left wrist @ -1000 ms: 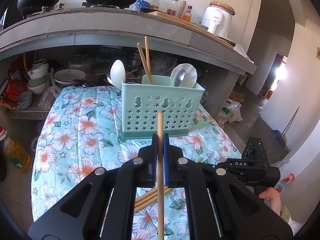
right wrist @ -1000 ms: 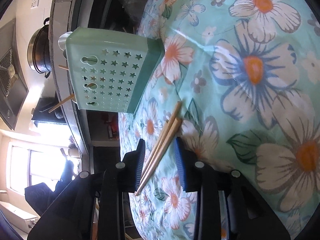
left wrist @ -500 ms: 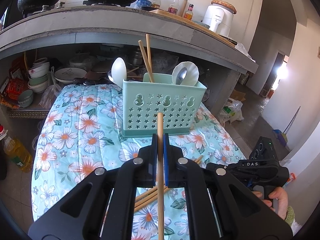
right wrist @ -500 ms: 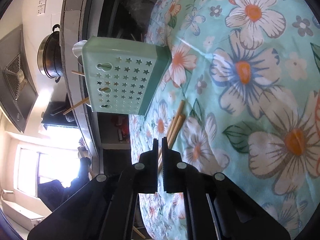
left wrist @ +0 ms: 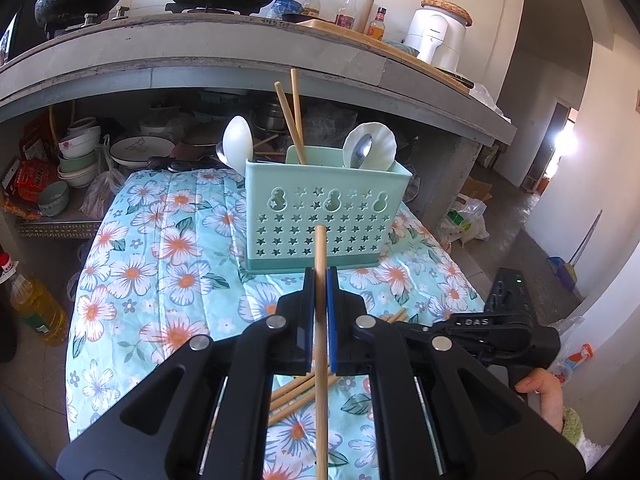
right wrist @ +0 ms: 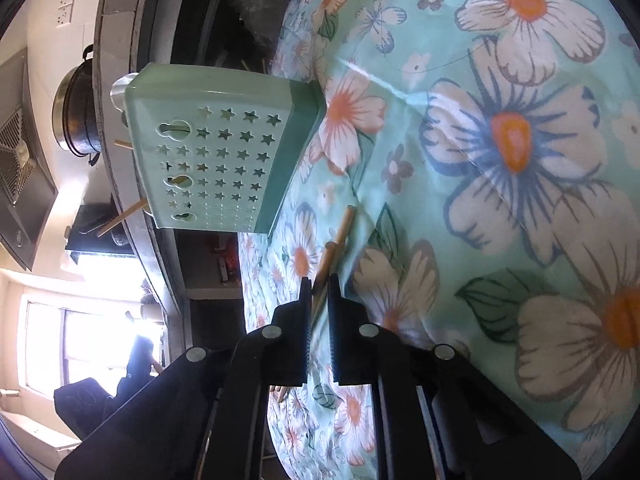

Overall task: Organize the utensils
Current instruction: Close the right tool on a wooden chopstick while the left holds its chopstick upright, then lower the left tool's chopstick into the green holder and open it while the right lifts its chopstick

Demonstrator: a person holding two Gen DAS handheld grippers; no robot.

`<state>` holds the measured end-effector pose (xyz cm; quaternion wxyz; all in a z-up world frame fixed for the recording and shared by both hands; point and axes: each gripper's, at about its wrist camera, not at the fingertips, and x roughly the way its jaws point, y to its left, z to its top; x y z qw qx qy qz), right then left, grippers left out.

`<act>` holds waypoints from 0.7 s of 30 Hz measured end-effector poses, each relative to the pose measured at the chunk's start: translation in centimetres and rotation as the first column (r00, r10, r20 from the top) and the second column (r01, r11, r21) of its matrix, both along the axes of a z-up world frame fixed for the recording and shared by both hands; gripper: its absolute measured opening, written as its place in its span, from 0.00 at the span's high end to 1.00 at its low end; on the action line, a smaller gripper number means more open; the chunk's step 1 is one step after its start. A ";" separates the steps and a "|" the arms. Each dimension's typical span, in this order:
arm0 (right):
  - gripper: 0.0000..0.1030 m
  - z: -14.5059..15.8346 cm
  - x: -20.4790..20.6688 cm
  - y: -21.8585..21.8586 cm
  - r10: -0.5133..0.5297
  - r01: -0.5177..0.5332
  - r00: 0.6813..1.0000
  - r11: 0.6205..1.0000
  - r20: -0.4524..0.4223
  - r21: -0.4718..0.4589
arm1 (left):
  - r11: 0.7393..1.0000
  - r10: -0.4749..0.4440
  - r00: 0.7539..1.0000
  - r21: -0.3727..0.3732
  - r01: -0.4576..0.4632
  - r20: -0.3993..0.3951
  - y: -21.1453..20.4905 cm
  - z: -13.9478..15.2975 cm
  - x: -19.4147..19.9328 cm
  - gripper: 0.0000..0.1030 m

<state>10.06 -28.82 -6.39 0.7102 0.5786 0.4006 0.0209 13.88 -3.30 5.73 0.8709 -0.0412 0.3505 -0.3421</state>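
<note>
Daylight fills both views. In the left wrist view a doorway (left wrist: 562, 142) at the right edge blows out to white glare, while the space under the counter (left wrist: 240, 64) lies in shadow. In the right wrist view a window (right wrist: 92, 344) at the lower left is overexposed, and the cloth (right wrist: 500, 128) is bright and slightly soft. Fisheye bending curves straight lines, and the corners go black.

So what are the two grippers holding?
Left gripper: one chopstick, gripped mid-shaft. Right gripper: a chopstick on the cloth, near its end.
</note>
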 end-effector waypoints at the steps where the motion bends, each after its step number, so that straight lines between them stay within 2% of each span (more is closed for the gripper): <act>1: 0.93 0.3 -0.3 0.0 -0.003 0.003 1.000 1.000 0.010 -0.003 | 1.000 0.001 1.000 0.001 -0.001 -0.001 0.0 0.0 0.0 0.96; 4: 0.93 1.7 -1.3 -0.3 -0.014 0.015 0.999 1.000 0.050 -0.028 | 1.000 0.003 1.000 0.001 -0.003 -0.006 0.0 -0.1 0.1 0.96; 9: 0.94 6.0 -2.9 -0.4 -0.025 0.047 0.988 0.989 0.150 -0.142 | 1.000 0.003 1.000 0.002 -0.003 0.001 -0.2 0.2 0.0 0.96; 16: 0.94 12.5 -4.7 -0.4 0.008 0.092 0.960 0.934 0.278 -0.346 | 1.000 0.008 1.000 0.000 -0.008 0.000 -0.2 1.0 0.2 0.96; 21: 0.94 14.8 -5.5 -0.3 0.025 0.121 0.946 0.898 0.323 -0.424 | 0.999 0.006 0.999 -0.048 -0.009 -0.047 -0.1 1.4 0.8 0.96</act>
